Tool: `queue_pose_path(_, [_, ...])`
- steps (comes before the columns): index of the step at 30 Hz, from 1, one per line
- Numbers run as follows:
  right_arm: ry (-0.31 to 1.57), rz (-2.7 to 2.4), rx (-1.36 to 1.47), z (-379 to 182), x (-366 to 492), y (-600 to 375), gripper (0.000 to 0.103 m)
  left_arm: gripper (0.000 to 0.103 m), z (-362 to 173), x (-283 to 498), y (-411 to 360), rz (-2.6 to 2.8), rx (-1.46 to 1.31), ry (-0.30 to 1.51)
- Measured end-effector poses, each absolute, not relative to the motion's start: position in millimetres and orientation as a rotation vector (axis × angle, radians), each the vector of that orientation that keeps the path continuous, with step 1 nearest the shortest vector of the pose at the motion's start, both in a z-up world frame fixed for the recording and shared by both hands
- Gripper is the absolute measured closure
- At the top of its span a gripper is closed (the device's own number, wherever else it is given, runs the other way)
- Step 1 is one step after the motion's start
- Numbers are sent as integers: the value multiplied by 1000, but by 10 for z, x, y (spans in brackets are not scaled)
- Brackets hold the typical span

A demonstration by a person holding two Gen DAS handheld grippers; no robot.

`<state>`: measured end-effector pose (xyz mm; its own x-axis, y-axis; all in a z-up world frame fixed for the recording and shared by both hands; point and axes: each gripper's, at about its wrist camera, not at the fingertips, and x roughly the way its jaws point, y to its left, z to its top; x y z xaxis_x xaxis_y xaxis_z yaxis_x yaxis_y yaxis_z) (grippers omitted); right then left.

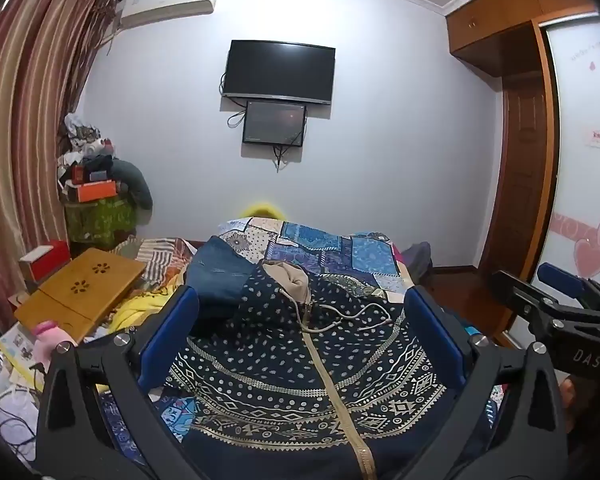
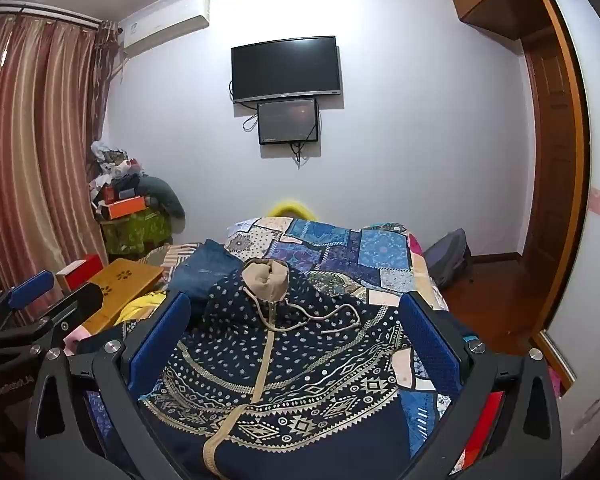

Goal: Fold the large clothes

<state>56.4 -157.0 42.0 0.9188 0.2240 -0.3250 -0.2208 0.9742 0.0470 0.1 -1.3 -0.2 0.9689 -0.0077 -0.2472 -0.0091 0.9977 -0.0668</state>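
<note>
- Left gripper (image 1: 300,344): jaws released, spread wide, blue pads to either side of the hoodie and clear of it, nothing held.
- Right gripper (image 2: 296,344): jaws likewise released and wide, empty; in the left wrist view its black body shows at the right edge with the letters "DAS" readable.
- In the right wrist view the left gripper's body shows at the left edge with white lettering, too small and curved to read surely.
- Hoodie (image 1: 300,360): navy with pale dots and geometric bands, lying front-up on the bed (image 2: 380,252), beige zip running up its middle, closed as far as can be seen.
- Its beige-lined hood (image 2: 266,278) lies at the far end of the hoodie, drawcords (image 2: 340,320) loose across the chest.
- Folded denim (image 1: 220,272) touches the hoodie's far-left shoulder.
- Wooden tray (image 1: 80,296) with flower cut-outs lies left of the hoodie, a red box (image 1: 46,258) just beyond it.
- Patchwork quilt (image 1: 332,248), blue and cream, covers the bed beyond the hoodie.
- Backpack (image 2: 448,256) on the floor, far right of the hoodie.
- Heap of boxes and clothes (image 1: 96,184) in the corner, far left of the hoodie, beside striped curtains (image 1: 24,120).
- TV (image 1: 279,72) on the wall beyond the hoodie, a smaller screen (image 1: 274,123) under it; air conditioner (image 1: 168,0) upper left, its label unreadable.
</note>
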Motion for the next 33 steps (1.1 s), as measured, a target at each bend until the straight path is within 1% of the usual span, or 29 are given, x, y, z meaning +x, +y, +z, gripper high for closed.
queue_pose_path(2, [334, 228, 9, 416, 567, -1558, 0, 0, -4, 37, 61, -4, -122, 269])
queue_pose_path(7, [337, 228, 17, 405, 577, -1548, 0, 0, 10, 50, 63, 1, -115, 275])
queue_pose_path(10, [338, 227, 20, 449, 560, -1603, 0, 0, -74, 73, 112, -2, -119, 273])
queue_pose_path(14, [343, 226, 8, 368, 594, -1551, 0, 0, -134, 121, 52, 2, -108, 273])
queue_pose_path(33, [357, 234, 5, 368, 599, -1542, 0, 0, -64, 62, 54, -6, -98, 271])
